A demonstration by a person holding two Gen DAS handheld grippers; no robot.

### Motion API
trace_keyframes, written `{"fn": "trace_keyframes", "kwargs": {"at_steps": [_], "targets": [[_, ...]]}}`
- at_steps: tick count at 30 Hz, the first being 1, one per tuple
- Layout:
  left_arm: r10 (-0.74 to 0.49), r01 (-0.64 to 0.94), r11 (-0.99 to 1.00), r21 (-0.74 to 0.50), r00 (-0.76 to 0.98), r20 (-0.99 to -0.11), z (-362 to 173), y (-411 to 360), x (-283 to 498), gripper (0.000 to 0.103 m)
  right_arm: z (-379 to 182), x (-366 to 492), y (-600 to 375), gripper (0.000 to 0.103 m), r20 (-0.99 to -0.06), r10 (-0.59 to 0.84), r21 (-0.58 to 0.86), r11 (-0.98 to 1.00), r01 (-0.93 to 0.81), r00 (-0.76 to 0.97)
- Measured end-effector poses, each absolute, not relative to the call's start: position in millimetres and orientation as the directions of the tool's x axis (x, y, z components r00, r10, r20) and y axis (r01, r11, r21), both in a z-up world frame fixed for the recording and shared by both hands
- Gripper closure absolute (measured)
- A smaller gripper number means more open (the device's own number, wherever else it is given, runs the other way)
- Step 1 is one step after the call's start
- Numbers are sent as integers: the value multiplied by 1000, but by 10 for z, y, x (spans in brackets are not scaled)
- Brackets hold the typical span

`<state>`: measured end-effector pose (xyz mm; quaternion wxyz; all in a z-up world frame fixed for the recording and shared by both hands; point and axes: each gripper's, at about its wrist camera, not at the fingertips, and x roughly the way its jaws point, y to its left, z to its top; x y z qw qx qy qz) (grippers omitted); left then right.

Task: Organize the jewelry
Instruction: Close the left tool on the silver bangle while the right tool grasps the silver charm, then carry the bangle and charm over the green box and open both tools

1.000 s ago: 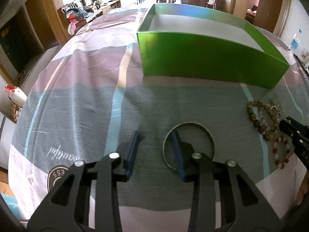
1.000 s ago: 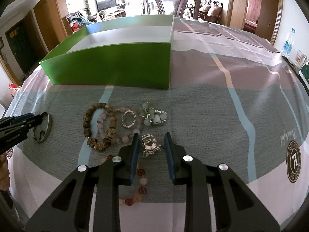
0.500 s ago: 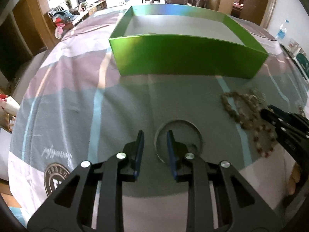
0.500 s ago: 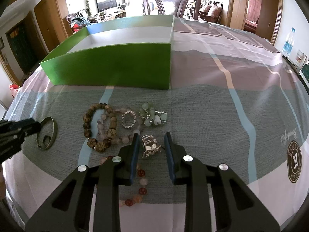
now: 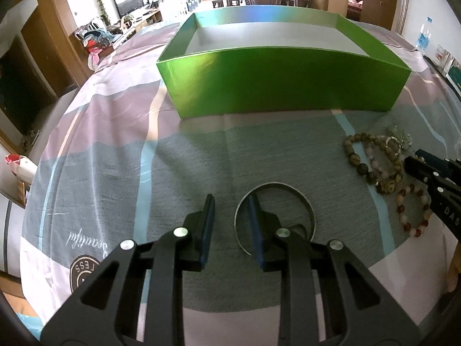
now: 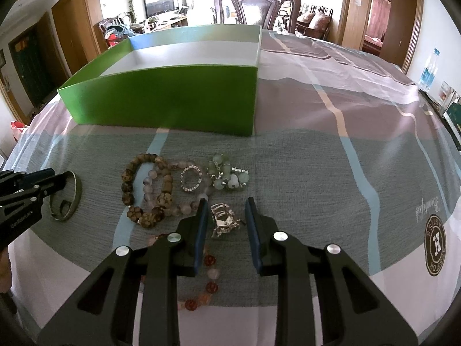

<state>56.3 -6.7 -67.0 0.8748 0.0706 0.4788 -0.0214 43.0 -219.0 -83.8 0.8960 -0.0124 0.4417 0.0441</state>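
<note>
Half a second ago the left gripper (image 5: 232,212) had its blue-padded fingers close together; now they stand apart and hold nothing, one pad outside and one inside the thin round metal bangle (image 5: 275,222) lying flat on the grey woven part of the striped tablecloth (image 5: 115,132). Beyond it, across open cloth, sits the glossy green cardboard box (image 5: 282,80), open-topped with a pale floor, its near wall facing the tongs. To the right lies a dark wooden bead bracelet (image 5: 371,158), near the black tip of the right gripper (image 5: 419,160). From the right wrist, that gripper's fingers (image 6: 201,222) are open and unmoved, straddling a small crumpled silver trinket (image 6: 224,219) without touching it; pale green beads (image 6: 227,174) and a red bead bracelet (image 6: 209,276) lie nearby, with bare cloth to the right.
</note>
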Motion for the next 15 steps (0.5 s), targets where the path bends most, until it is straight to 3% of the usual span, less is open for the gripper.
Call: {"fn": "trace_keyframes", "kwargs": {"at_steps": [8, 11, 15], "targets": [[11, 107, 991, 82, 543, -840, -676, -21, 570, 78, -835, 427, -2190, 76, -793, 67, 16, 996, -88, 606], [-19, 128, 990, 59, 537, -843, -679, -25, 574, 93, -835, 426, -2192, 76, -793, 67, 16, 996, -88, 606], [-24, 133, 989, 57, 538, -843, -690, -43, 581, 98, -830, 422, -2186, 81, -794, 69, 20, 996, -88, 604]]}}
